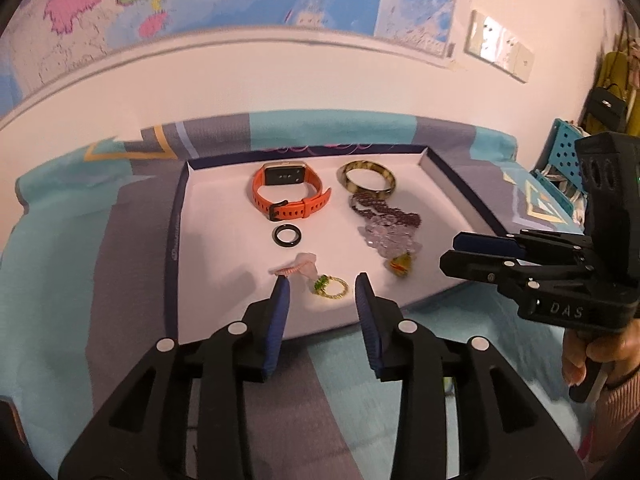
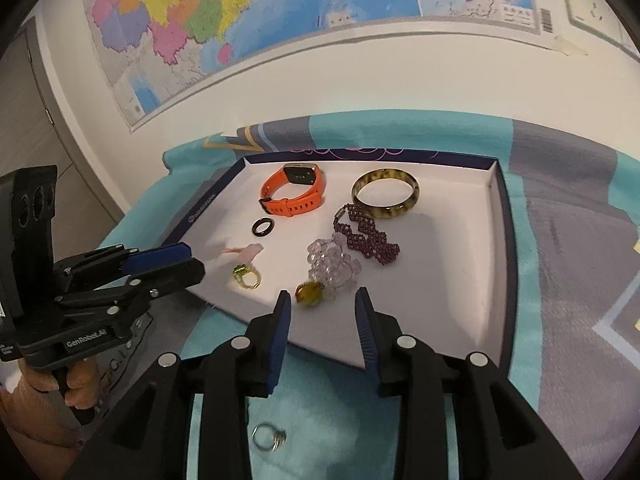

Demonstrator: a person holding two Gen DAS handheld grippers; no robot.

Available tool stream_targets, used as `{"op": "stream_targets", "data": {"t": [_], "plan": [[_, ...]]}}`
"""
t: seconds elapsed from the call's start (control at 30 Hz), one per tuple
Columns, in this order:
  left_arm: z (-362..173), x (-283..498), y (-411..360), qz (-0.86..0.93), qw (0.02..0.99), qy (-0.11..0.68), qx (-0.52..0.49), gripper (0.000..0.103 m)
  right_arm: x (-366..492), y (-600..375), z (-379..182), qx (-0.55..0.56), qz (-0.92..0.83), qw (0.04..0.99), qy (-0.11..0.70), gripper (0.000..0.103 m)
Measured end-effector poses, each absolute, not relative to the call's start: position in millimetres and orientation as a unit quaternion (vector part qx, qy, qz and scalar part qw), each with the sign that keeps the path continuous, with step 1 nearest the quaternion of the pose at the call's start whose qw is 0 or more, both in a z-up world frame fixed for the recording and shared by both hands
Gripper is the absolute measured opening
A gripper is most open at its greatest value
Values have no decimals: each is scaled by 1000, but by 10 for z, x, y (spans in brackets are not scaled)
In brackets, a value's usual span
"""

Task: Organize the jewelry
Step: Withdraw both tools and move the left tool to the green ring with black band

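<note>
Jewellery mostly gathered in shallow white navy-rimmed tray (image 2: 494, 264); thin silver wire ring (image 2: 270, 437) left outside, lower centre. Left gripper (image 1: 322, 294) and right gripper (image 2: 322, 312) are held open, empty.

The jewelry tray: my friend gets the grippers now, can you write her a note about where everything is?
Left gripper: open, empty, at the tray's near edge.
Right gripper: open, empty.
In the tray: orange watch, bangle, black ring, dark beaded bracelet, clear bead cluster, amber pendant, green-stone ring, pink piece.
Left to do: a silver ring lies on the cloth outside the tray, under the right gripper.
</note>
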State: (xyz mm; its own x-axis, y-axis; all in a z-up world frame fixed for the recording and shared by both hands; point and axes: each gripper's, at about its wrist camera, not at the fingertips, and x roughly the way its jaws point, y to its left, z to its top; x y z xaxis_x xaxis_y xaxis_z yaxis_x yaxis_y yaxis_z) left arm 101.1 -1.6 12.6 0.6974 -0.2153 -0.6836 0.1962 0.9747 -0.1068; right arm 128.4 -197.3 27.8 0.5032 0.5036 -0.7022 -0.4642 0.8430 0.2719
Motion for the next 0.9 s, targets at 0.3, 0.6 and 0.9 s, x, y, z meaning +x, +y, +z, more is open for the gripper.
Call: {"op": "stream_targets", "data": {"t": [0.3, 0.6, 0.9], "plan": [[120, 518, -176, -176, 914, 365, 9, 40, 759, -2068, 253, -1, 301, 858, 417, 32], [-146, 444, -520, -212, 892, 397, 39, 41, 550, -2195, 92, 10, 286, 856, 431, 37], [-278, 574, -747, -216, 880, 418, 62, 36, 512, -2244, 52, 23, 286, 855, 432, 39]]}}
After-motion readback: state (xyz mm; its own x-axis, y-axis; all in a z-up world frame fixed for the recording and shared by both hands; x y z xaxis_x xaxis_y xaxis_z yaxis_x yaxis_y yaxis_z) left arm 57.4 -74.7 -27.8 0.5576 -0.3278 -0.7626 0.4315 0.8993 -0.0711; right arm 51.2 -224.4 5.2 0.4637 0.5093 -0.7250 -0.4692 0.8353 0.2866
